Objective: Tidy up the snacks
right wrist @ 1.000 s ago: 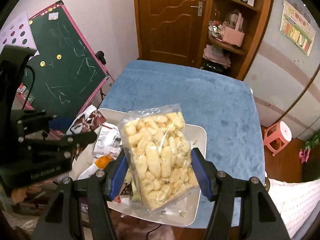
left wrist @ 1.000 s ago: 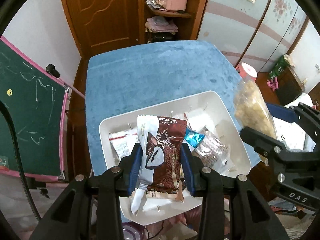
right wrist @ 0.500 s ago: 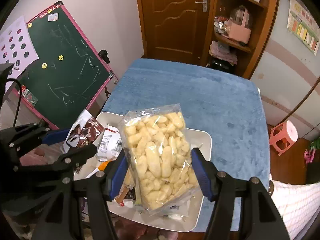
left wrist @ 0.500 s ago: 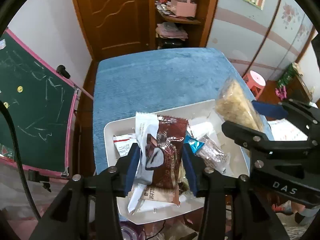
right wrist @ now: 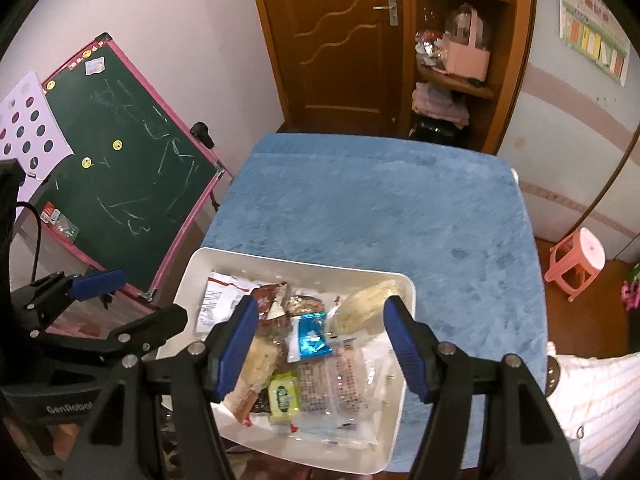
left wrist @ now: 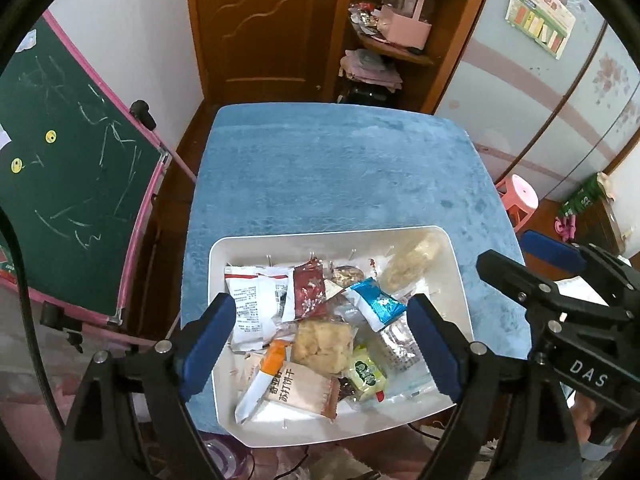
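A white tray (left wrist: 460,280) sits at the near edge of the blue table (left wrist: 340,168) and holds several snack packets. The brown packet (left wrist: 307,294) lies among them. The clear bag of puffed snacks (left wrist: 412,264) leans in the tray's far right corner; it also shows in the right wrist view (right wrist: 368,308). My left gripper (left wrist: 320,344) is open and empty above the tray's near half. My right gripper (right wrist: 324,344) is open and empty above the same tray (right wrist: 192,276). A blue foil packet (right wrist: 310,338) lies between its fingers.
A green chalkboard (left wrist: 60,168) with a pink frame stands left of the table. A wooden door (left wrist: 260,20) and shelf (left wrist: 392,32) are behind it. A pink stool (left wrist: 520,196) stands on the right. The far half of the table is bare blue cloth.
Both grippers have opened. The left let go of the brown packet and the right let go of the clear puffed-snack bag; both now lie in the tray.
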The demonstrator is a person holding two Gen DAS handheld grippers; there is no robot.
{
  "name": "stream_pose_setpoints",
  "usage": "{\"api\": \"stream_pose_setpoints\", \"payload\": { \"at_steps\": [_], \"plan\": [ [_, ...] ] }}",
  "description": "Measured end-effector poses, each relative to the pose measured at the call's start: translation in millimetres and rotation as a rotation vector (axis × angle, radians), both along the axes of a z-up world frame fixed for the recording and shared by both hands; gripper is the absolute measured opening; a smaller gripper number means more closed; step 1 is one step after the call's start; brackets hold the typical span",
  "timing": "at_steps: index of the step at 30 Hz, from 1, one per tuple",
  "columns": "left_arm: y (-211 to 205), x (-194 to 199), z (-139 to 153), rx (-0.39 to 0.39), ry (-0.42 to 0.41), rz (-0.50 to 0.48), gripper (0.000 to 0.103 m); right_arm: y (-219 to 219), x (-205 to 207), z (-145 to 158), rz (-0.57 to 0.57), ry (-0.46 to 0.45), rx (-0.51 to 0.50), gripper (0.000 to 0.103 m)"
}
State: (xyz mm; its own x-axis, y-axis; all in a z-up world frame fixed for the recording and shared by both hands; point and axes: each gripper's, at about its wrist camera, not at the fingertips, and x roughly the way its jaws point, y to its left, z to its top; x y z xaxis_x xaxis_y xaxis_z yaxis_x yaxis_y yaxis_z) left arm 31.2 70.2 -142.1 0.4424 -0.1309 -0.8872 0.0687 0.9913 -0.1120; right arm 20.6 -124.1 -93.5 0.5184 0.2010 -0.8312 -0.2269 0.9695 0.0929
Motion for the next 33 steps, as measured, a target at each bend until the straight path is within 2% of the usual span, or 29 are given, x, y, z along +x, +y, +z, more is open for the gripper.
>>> {"api": "stream_pose_setpoints", "payload": {
  "at_steps": [8,21,25,33],
  "plan": [
    [-14,1,4,-0.010,0.010,0.002,0.087,-19,-7,11,-0.026,-0.003,0.033,0.066],
    [-54,-7,33,-0.006,-0.046,-0.023,0.087,-58,-33,38,-0.115,-0.054,0.038,0.066],
    [-67,-11,41,0.029,-0.071,-0.011,0.087,-68,-34,43,-0.127,-0.061,0.036,0.066],
    [-80,-13,48,0.041,-0.087,0.021,0.087,-83,-35,46,-0.144,-0.057,0.052,0.066]
  ]
}}
